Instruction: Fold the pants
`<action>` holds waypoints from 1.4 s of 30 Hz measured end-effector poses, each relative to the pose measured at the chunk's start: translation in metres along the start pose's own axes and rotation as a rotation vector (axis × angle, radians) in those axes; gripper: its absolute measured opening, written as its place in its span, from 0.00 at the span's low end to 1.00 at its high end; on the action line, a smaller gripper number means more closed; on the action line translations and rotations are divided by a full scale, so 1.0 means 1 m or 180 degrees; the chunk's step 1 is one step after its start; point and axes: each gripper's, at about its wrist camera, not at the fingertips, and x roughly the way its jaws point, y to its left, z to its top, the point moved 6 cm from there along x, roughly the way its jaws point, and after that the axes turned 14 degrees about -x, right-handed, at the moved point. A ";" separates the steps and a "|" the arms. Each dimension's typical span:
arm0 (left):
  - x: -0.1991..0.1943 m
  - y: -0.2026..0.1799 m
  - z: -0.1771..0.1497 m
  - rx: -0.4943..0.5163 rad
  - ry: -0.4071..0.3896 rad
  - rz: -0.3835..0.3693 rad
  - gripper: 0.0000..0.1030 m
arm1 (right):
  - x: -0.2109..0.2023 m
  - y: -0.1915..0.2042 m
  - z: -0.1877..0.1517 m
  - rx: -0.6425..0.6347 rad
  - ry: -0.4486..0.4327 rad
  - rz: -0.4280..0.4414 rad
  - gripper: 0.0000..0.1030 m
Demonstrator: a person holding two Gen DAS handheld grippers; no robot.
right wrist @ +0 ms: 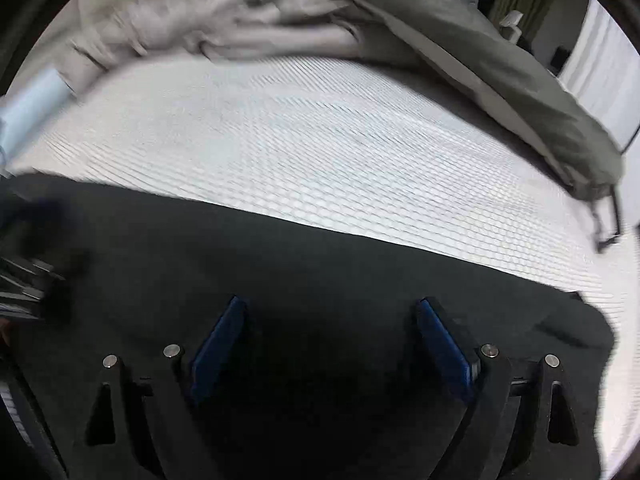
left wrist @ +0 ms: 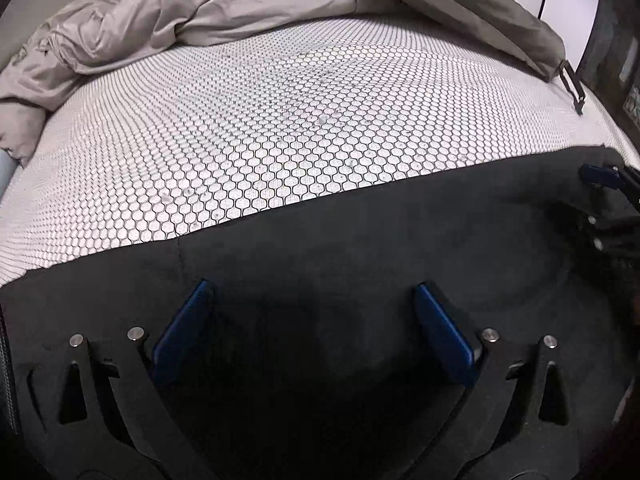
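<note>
Black pants (left wrist: 360,232) lie flat on the near part of a white honeycomb-patterned mat (left wrist: 280,120). Their straight far edge crosses the left wrist view. My left gripper (left wrist: 314,300) is open, its blue pads just above the black cloth, holding nothing. In the right wrist view the same pants (right wrist: 320,264) fill the near half, with a corner at the right. My right gripper (right wrist: 330,316) is open over the cloth, holding nothing. The right gripper also shows at the right edge of the left wrist view (left wrist: 608,184). The right wrist view is blurred.
A crumpled beige-grey garment (left wrist: 180,20) lies along the far edge of the mat and drapes down the right side, with a dark strap and buckle (left wrist: 572,84). It also shows in the right wrist view (right wrist: 480,64). Room furniture stands far right.
</note>
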 end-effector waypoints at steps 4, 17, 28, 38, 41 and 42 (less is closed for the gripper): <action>0.003 0.000 -0.003 0.0018 -0.0011 0.0012 0.97 | 0.006 -0.080 -0.036 0.0470 0.0245 -0.0745 0.87; -0.046 -0.045 -0.027 0.0206 -0.0127 -0.0444 0.95 | -0.060 -0.101 -0.066 0.0776 -0.0183 -0.0422 0.87; -0.035 -0.014 -0.044 0.0117 0.0023 -0.0028 0.93 | -0.054 -0.103 -0.118 0.0621 0.0247 -0.0671 0.87; -0.049 -0.105 -0.106 0.0862 0.0155 -0.0721 0.95 | -0.086 0.054 -0.086 -0.0377 -0.0161 0.0320 0.87; -0.056 -0.079 -0.105 0.0783 0.0107 -0.0737 0.99 | -0.089 0.047 -0.105 -0.0410 -0.0150 0.0285 0.89; -0.057 -0.067 -0.104 0.0755 0.0086 -0.0712 0.99 | -0.093 0.029 -0.116 -0.0288 -0.0117 0.0247 0.89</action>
